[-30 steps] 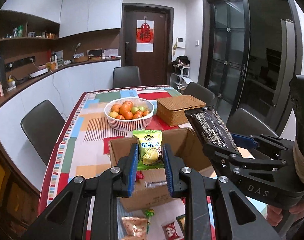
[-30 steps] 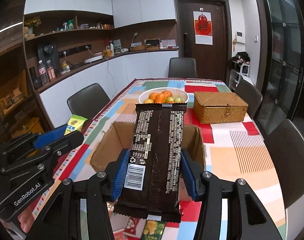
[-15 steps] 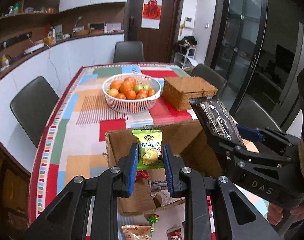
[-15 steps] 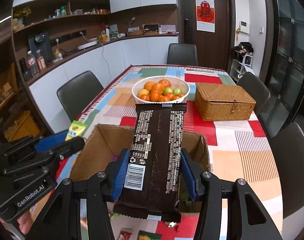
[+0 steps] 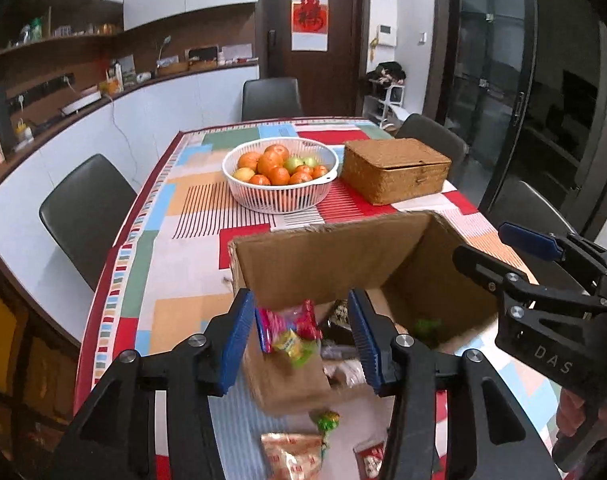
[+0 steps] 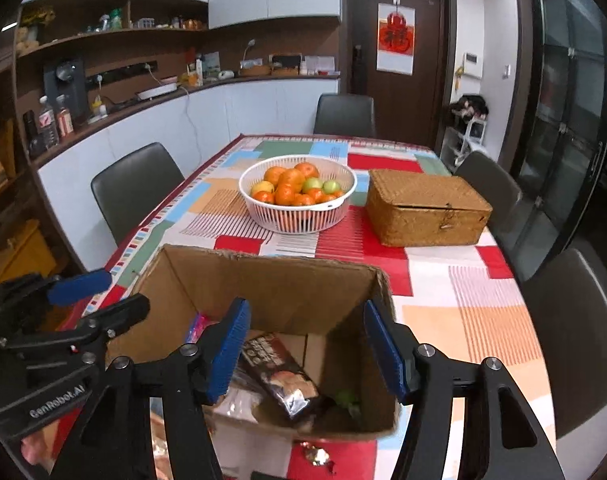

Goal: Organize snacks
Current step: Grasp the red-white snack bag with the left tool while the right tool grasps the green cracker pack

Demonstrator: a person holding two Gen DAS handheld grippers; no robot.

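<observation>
1. Jaws of left gripper (image 5: 303, 334) have just been opening, now apart; green packet (image 5: 293, 346) lies loose below, inside cardboard box (image 5: 327, 256).
2. Right gripper (image 6: 305, 344) jaws likewise opening, apart; brown packet (image 6: 281, 376) lies below in box.

Snacks (image 6: 281, 380) in box (image 6: 271, 280), fruit basket (image 6: 297, 208) behind, wicker box (image 6: 425, 208) right

Both jaws just opening, nothing between them — green packet gone from left gripper (image 5: 303, 336), dark brown packet (image 6: 279, 376) out of right gripper (image 6: 305, 344), now inside cardboard box (image 6: 271, 280).
</observation>
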